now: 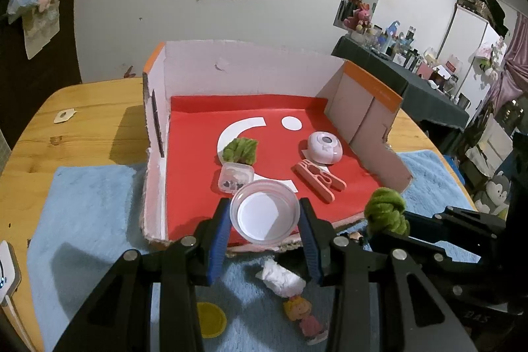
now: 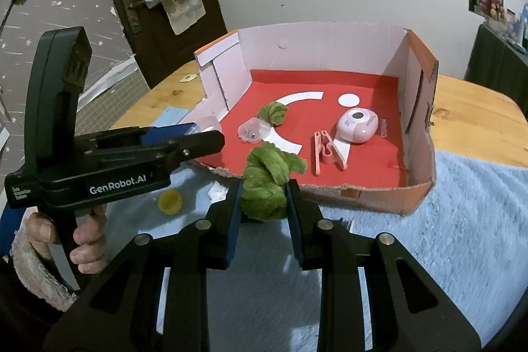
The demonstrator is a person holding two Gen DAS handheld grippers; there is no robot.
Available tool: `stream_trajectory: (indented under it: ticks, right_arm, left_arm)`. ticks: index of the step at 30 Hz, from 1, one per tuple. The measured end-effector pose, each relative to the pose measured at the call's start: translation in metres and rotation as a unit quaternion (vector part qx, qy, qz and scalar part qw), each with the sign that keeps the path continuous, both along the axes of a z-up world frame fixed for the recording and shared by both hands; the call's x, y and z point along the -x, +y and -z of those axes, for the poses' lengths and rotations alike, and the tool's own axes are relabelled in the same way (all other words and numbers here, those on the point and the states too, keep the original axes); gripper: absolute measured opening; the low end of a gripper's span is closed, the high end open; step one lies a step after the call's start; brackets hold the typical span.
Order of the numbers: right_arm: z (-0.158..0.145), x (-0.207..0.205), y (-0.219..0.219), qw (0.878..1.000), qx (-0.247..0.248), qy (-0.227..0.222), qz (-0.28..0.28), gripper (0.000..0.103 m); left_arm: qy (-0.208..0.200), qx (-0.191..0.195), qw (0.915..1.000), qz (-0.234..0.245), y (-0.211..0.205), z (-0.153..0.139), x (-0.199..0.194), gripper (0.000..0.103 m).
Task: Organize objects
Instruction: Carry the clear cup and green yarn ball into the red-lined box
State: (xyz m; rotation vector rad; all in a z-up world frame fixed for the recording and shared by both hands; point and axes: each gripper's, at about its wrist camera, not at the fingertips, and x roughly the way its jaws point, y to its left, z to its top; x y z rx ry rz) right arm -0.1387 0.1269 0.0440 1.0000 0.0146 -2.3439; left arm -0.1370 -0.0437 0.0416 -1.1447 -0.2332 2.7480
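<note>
A: Our left gripper (image 1: 264,240) had its fingers (image 1: 219,240) clamped on the clear round cup (image 1: 265,213), held above the near edge of the cardboard box (image 1: 373,108). Our right gripper (image 2: 262,216) had its fingers (image 2: 232,220) pinched narrow on the green plush bundle (image 2: 269,178), also just short of that box's near edge.

B: So we were mid-carry, both loads heading in?

A: We judged so. Inside the box already lay another green plush (image 1: 240,150), a small clear case (image 1: 236,177), a pink clip (image 1: 320,178) and a pink round device (image 1: 325,146).

B: And outside?

A: A yellow cap (image 1: 211,319), a white wad (image 1: 280,281) and a figurine (image 1: 305,317) lay on the blue towel (image 1: 89,220) covering the surface, nearer us than the box. Next we needed free red floor for each load before letting go.
</note>
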Motion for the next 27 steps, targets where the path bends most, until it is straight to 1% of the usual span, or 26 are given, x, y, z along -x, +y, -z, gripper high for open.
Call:
stream_trajectory:
  ticks: [7, 14, 18, 27]
  right_arm:
    - [0.000, 0.013, 0.000, 1.000, 0.006, -0.005, -0.001, 0.025]
    - [0.001, 0.027, -0.003, 1.000, 0.000, -0.009, -0.001, 0.025]
    - [0.003, 0.037, -0.004, 1.000, -0.003, -0.016, -0.001, 0.025]
    - [0.013, 0.059, -0.014, 0.999, -0.013, -0.036, -0.010, 0.025]
  left_arm:
    - [-0.017, 0.004, 0.9998, 0.005, 0.002, 0.003, 0.015, 0.042]
    - [-0.026, 0.012, 0.9996, 0.008, 0.003, 0.008, 0.026, 0.042]
    - [-0.040, 0.018, 0.9989, 0.014, 0.005, 0.015, 0.033, 0.042]
    - [-0.061, 0.040, 0.9970, 0.025, 0.006, 0.026, 0.042, 0.042]
